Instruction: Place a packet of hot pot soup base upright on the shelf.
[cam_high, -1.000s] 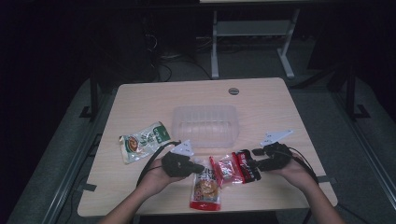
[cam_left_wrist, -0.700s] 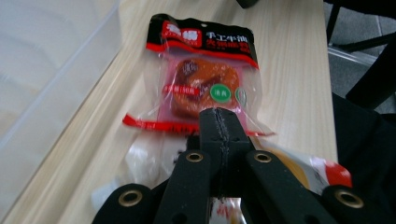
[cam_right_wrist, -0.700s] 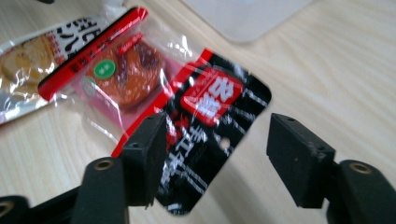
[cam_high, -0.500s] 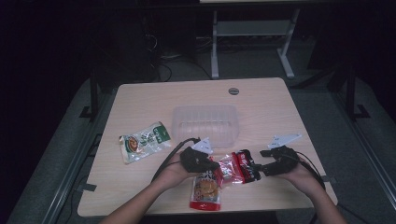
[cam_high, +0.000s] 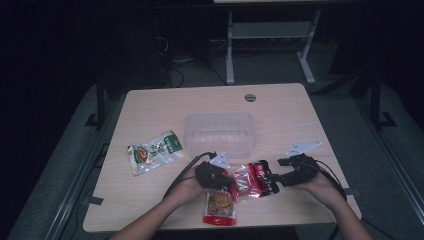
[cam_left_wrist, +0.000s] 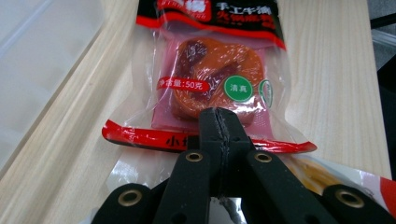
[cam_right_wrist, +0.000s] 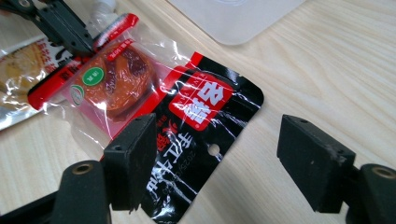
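The left gripper (cam_left_wrist: 218, 122) is clenched on the bottom seal of the red packet (cam_right_wrist: 154, 107), which lies on the bench (cam_high: 280, 115) between the right gripper's (cam_right_wrist: 219, 158) released jaws; that thin-edge hold may slip or tear if lifted.
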